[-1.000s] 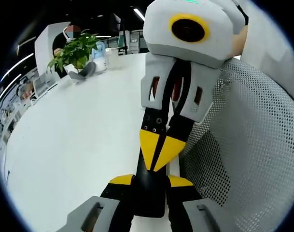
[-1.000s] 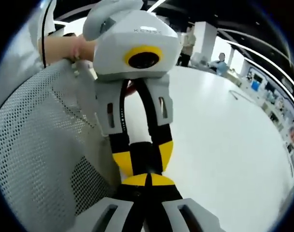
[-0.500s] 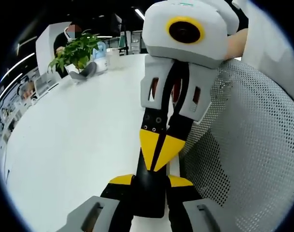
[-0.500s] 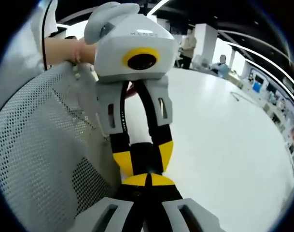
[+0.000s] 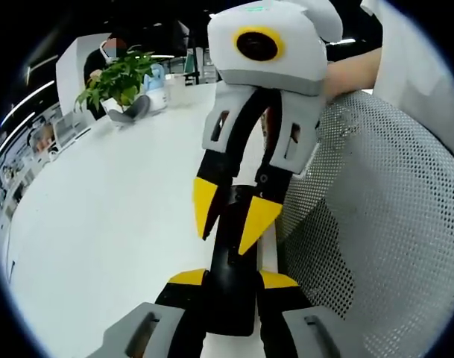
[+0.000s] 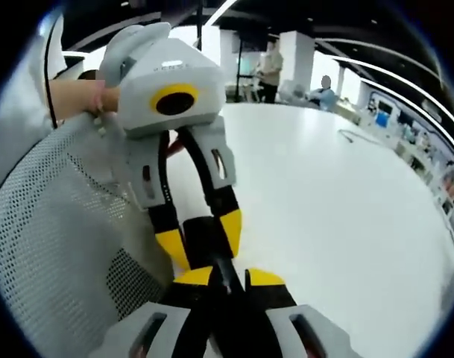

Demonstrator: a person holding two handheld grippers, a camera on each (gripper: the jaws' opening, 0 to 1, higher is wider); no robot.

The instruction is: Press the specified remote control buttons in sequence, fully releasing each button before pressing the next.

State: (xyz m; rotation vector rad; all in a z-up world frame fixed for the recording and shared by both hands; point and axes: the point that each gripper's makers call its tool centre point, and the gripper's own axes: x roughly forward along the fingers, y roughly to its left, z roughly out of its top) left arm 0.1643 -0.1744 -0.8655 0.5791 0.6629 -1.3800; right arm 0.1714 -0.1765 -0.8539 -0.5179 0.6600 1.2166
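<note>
Two grippers meet nose to nose over one black remote control, held up off the white table and just beside the grey mesh chair back. The left gripper has its yellow-tipped jaws clamped on the sides of the remote's near end. I judge it is serving as the steady holder, so the button face stays up and reachable. The right gripper faces it from the far end with its jaws spread, one yellow tip on either side of the remote. I cannot tell whether they touch it. That looks like a release between presses rather than a press. Farther off, a leafy potted plant stands at the table's far edge, and beyond it people stand in the open office.
</note>
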